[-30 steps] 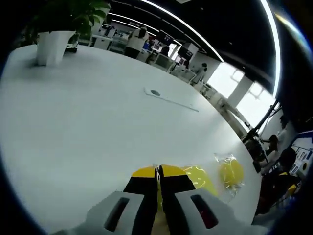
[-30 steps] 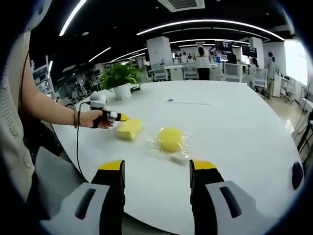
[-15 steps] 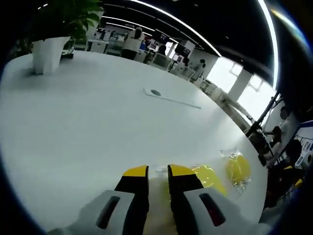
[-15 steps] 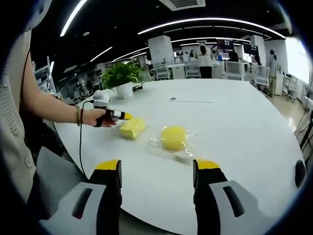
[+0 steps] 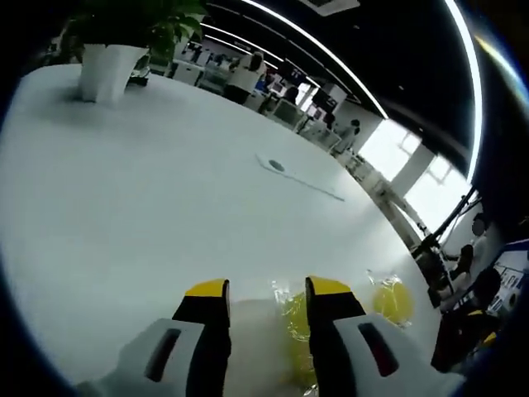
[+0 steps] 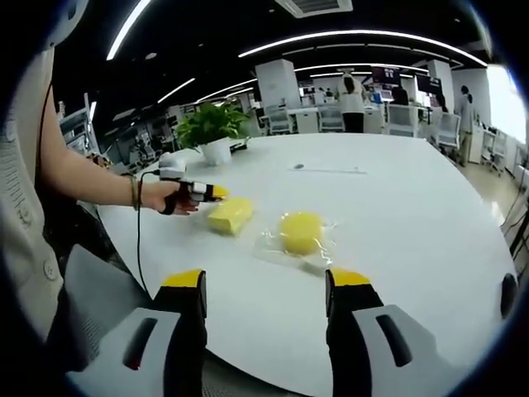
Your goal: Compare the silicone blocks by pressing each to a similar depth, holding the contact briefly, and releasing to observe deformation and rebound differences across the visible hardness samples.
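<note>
A yellow rectangular silicone block (image 6: 231, 215) lies on the white table (image 6: 397, 207). To its right is a round yellow block (image 6: 302, 232) in clear wrap. In the right gripper view a hand (image 6: 169, 198) holds my left gripper (image 6: 215, 192) at the rectangular block's left end. In the left gripper view my left gripper (image 5: 267, 289) stands open, with the rectangular block (image 5: 294, 322) showing low between its jaws and the round block (image 5: 390, 299) further right. Whether the jaws touch the block I cannot tell. My right gripper (image 6: 266, 279) stands open over the near table edge, holding nothing.
A potted plant (image 6: 216, 136) in a white pot (image 5: 107, 70) stands at the far side of the table. A round cable port (image 5: 277, 165) sits mid-table. People, desks and chairs fill the office behind. A cable (image 6: 136, 248) hangs from the left gripper.
My left gripper has gone from shut to open, its jaws spreading step by step at the rectangular block. The right gripper stays open; its view has shifted only slightly.
</note>
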`<state>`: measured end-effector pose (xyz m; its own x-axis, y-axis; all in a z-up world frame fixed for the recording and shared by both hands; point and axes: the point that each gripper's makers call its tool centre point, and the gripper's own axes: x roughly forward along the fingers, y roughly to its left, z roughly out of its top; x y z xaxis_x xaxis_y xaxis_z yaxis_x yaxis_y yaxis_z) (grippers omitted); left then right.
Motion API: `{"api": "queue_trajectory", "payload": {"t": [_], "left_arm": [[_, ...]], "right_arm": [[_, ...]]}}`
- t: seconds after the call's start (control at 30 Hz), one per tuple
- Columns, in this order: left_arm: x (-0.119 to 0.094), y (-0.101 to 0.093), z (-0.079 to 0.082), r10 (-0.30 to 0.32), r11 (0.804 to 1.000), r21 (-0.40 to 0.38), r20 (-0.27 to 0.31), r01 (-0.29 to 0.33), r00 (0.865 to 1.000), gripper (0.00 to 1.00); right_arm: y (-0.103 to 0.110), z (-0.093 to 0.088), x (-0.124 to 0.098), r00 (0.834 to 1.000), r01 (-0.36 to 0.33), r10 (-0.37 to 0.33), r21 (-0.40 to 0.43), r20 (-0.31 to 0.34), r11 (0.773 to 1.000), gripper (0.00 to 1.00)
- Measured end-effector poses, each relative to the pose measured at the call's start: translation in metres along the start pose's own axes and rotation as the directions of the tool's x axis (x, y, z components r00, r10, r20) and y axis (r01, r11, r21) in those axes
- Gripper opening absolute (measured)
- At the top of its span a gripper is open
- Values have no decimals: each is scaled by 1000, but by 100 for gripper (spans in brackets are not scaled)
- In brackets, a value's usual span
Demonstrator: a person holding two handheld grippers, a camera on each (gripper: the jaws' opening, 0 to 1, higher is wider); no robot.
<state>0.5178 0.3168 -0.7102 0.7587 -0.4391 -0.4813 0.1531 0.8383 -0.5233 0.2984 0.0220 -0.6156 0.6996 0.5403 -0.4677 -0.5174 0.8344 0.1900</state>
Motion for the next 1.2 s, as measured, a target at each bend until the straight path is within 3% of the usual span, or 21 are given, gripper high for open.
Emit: {"api": "queue_trajectory", "payload": {"t": [0.23, 0.5, 0.83, 0.97, 1.2], "left_arm": [[-25, -7, 15, -13, 1000, 27, 72, 11, 997, 34], [-68, -32, 24, -66, 994, 100, 159, 51, 985, 33], [-106, -55, 18, -109, 980, 185, 185, 74, 977, 37], [-119, -55, 15, -73, 976, 218, 186, 32, 980, 41], [-144, -68, 12, -83, 954, 299, 206, 18, 975, 42]], "right_arm": [[4, 0, 2, 1000, -10, 10, -13, 0, 1000, 57], [10, 8, 4, 999, -36, 37, -27, 22, 999, 58], [17, 14, 1, 997, -58, 60, -56, 42, 997, 58], [19, 14, 1, 997, -69, 72, -78, 42, 995, 57], [21, 21, -2, 995, -78, 83, -93, 54, 993, 58]]}}
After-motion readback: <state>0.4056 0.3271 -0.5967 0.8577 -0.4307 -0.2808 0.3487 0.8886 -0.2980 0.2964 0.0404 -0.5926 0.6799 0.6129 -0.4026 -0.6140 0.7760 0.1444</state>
